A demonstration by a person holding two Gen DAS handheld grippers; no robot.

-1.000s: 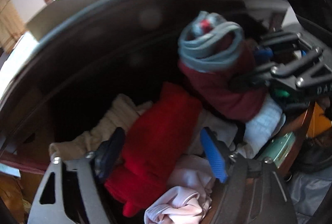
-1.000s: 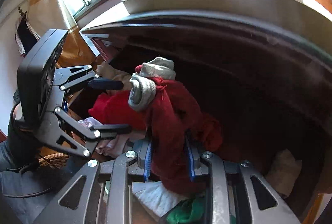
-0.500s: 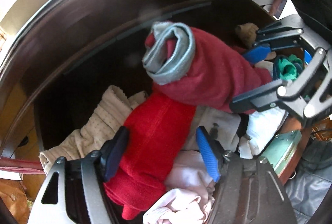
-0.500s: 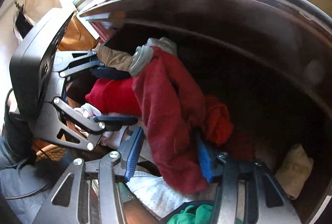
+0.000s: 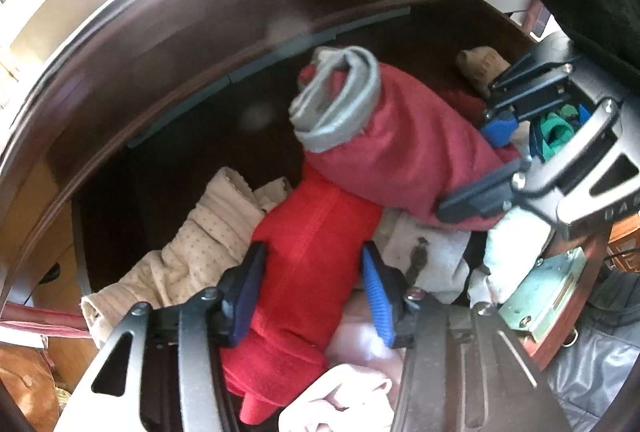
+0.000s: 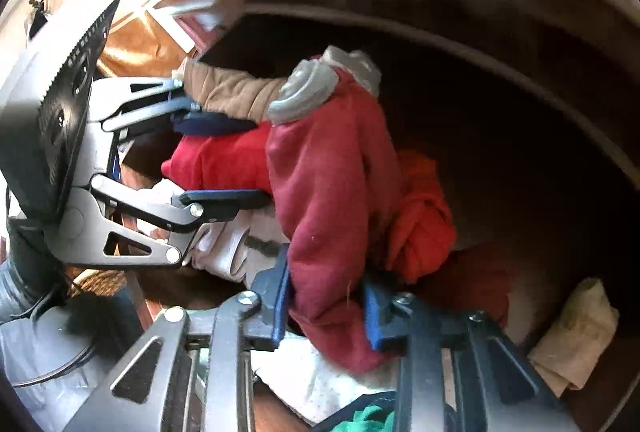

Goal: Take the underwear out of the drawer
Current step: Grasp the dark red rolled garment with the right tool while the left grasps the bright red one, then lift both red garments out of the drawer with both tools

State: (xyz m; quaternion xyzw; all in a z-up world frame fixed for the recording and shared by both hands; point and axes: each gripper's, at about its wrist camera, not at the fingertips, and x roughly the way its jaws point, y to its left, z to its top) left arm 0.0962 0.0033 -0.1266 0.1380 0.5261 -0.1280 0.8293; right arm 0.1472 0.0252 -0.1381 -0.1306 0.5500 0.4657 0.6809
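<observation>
A dark wooden drawer (image 5: pixel 200 43) holds a heap of underwear. My right gripper (image 6: pixel 325 302) has its jaws around dark red underwear (image 6: pixel 332 191) with a grey waistband (image 6: pixel 308 91); the pads touch the cloth, and it also shows in the left wrist view (image 5: pixel 408 147). My left gripper (image 5: pixel 312 288) is open, its fingers on either side of a bright red garment (image 5: pixel 308 252) in the heap. The right gripper (image 5: pixel 492 167) shows at the right of the left wrist view, the left gripper (image 6: pixel 218 159) at the left of the right wrist view.
Beige dotted underwear (image 5: pixel 200 244), pale pink cloth (image 5: pixel 360 384), white cloth (image 5: pixel 428 260) and a green piece (image 5: pixel 556 129) lie in the drawer. A second red bundle (image 6: pixel 424 220) and a cream piece (image 6: pixel 576 336) lie deeper in. A metal drawer bracket (image 5: pixel 540 296) is at the front right.
The right gripper opened, then closed back in around the dark red underwear, which dropped lower onto the heap. The left gripper moved forward around the bright red garment.
</observation>
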